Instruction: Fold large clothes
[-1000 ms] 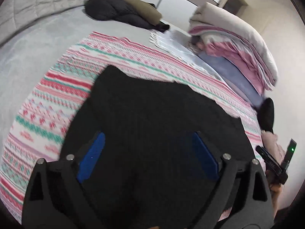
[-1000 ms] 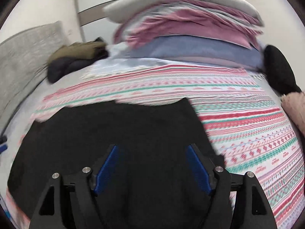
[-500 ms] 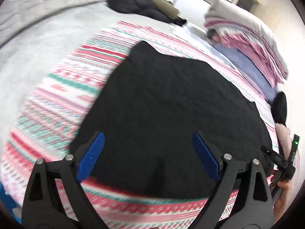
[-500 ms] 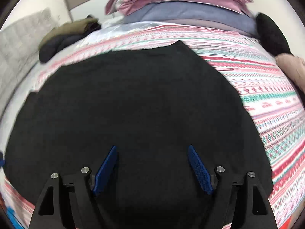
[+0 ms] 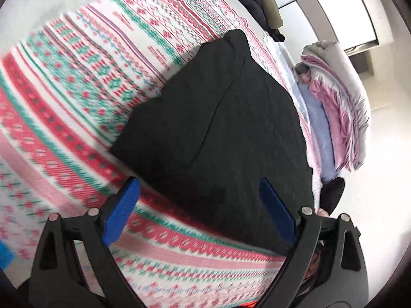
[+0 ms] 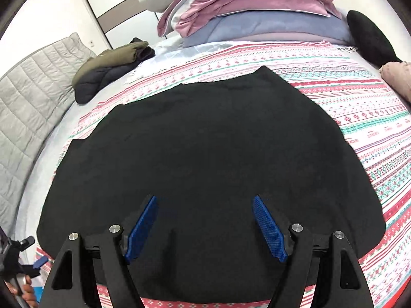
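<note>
We see both views in even, soft indoor light with no hard shadows. In the left wrist view the white wall (image 5: 385, 118) at the right edge is nearly blown out, and the panels (image 5: 344, 2) at the top right glare. The blanket (image 5: 64, 107) smears into streaks toward the left edge, motion blur strongest at the lower left, while the black garment (image 5: 218, 128) reads as a flat dark mass with only a faint seam. The right wrist view is sharper: the blanket pattern (image 6: 372, 118) stays crisp and the blue pads (image 6: 269, 228) show their texture. Both pictures bulge fisheye-style, with dark vignetted corners.
</note>
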Motion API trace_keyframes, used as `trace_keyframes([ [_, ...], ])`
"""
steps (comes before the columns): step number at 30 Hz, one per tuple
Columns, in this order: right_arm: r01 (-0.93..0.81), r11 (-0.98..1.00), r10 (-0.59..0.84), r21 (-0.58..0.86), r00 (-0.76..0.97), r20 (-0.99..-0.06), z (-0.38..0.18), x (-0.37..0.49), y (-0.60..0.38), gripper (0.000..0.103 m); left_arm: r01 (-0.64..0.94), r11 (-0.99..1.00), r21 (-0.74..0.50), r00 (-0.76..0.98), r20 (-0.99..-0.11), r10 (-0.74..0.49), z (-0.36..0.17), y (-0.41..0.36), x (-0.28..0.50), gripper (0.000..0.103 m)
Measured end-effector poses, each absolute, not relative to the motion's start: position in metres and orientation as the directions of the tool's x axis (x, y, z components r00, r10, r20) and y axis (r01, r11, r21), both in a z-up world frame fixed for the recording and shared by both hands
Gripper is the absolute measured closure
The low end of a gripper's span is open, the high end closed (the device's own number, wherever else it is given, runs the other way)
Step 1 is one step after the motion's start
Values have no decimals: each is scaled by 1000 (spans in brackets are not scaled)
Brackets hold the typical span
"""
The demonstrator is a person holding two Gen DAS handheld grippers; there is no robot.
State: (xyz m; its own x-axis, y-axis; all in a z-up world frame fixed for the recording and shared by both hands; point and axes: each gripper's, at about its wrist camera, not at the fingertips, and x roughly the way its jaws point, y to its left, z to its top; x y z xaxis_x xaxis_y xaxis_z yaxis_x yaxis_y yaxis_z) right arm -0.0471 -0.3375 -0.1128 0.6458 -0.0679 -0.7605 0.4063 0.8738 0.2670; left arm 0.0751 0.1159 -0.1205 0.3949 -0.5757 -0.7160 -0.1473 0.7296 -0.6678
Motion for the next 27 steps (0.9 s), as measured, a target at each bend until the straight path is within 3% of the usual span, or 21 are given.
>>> trace_keyframes([
  [8,382,886,-51,263,643,-764,-118,-32,-321,25,-168,691,-703,507,-663,-551,-135,89,86,11],
  [11,375,888,-45,265,645,-763,-119,-31,-316,25,-185,680,-709,561,-644,-520,-139,90,92,33],
  [13,372,890,-45,263,646,-762,-119,-31,-314,25,-203,643,-738,599,-613,-515,-145,93,98,62],
  [16,366,893,-46,261,652,-756,-118,-30,-312,25,-173,624,-762,650,-565,-509,-134,87,103,76],
  [23,251,925,-7,285,762,-647,-90,-32,-285,26,52,614,-788,782,-350,-516,-51,91,91,81],
  [27,144,948,50,285,815,-578,-76,-27,-250,28,78,666,-742,845,-306,-439,-26,122,85,81],
])
